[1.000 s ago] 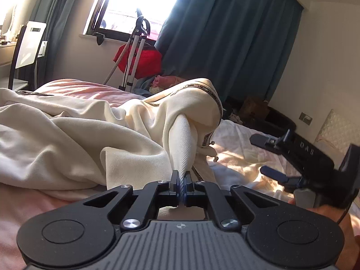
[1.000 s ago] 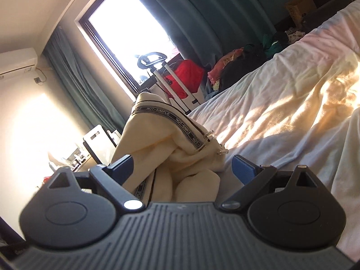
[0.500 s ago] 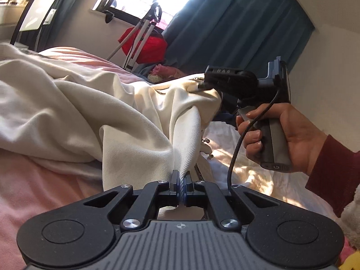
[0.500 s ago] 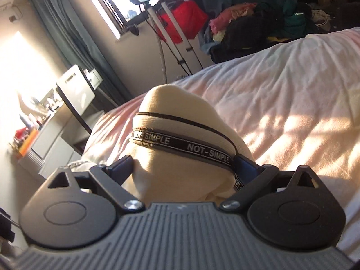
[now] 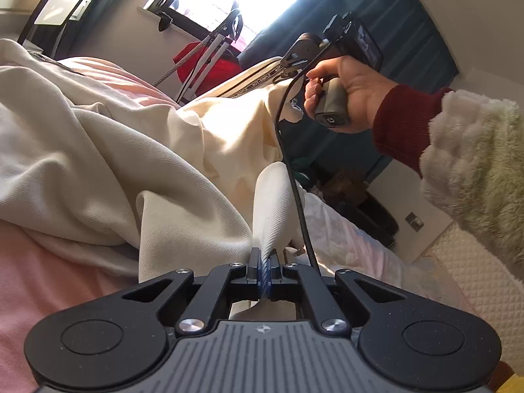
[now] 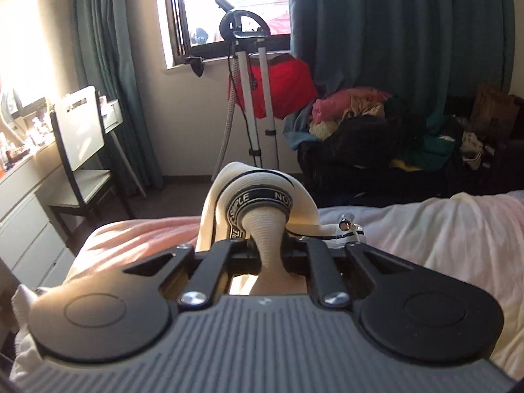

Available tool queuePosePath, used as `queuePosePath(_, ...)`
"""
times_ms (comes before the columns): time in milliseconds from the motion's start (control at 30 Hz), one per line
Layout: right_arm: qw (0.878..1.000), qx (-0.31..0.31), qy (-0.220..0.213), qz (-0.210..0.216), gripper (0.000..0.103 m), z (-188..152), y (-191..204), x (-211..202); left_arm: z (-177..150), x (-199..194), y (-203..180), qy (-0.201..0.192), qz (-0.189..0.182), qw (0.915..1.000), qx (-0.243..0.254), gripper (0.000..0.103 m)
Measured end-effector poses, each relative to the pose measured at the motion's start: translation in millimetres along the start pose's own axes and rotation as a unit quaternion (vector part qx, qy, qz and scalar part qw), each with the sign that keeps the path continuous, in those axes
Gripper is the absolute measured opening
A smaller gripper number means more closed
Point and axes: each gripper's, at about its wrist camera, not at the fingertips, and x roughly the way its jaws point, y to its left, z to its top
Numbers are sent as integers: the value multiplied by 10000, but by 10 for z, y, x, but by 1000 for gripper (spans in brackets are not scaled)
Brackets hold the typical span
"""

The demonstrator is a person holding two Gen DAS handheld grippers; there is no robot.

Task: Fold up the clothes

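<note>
A cream garment (image 5: 98, 150) with a black lettered waistband lies rumpled on the bed. My left gripper (image 5: 263, 270) is shut on a fold of its fabric, which rises from the jaws. My right gripper (image 6: 271, 252) is shut on the ribbed waistband edge (image 6: 262, 196), with the lettered band curling above the jaws. In the left wrist view the right gripper (image 5: 290, 65) sits high at the waistband, held by a hand in a red cuff. The stretch of garment between the two grips is lifted off the bed.
The bed has a pink cover (image 5: 39, 268) on the left and a white sheet (image 6: 425, 229) on the right. A garment steamer stand (image 6: 252, 98), a chair (image 6: 82, 150), a clothes pile (image 6: 376, 131) and teal curtains (image 6: 393, 32) stand beyond the bed.
My right gripper has shut on the waistband, which lay between its open jaws before, and has lifted it. My left gripper has kept its hold on the fabric.
</note>
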Motion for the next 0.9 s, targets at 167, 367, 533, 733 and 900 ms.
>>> queuePosePath(167,9983,275,504,-108,22,-268,-206,323,-6,73,119,137,-48,9997,-198,3)
queuePosePath(367,9931,925,713,128,85,-610,-629,168,16,57,132,165,-13,9997,-182,3)
queuePosePath(533,9801,1827,606,477,85,-891,-981,-293,51,66,49,158,127,9998,10,3)
queuePosePath(733,8844,4491,704,1058,88,-1723,-1502,-832,24,32,3,209,286,9994,63,3)
queuePosePath(900,8248,5461,949,1121,87,-2359,-1518,-787,-46,-64,-21,192,349,9991,136,3)
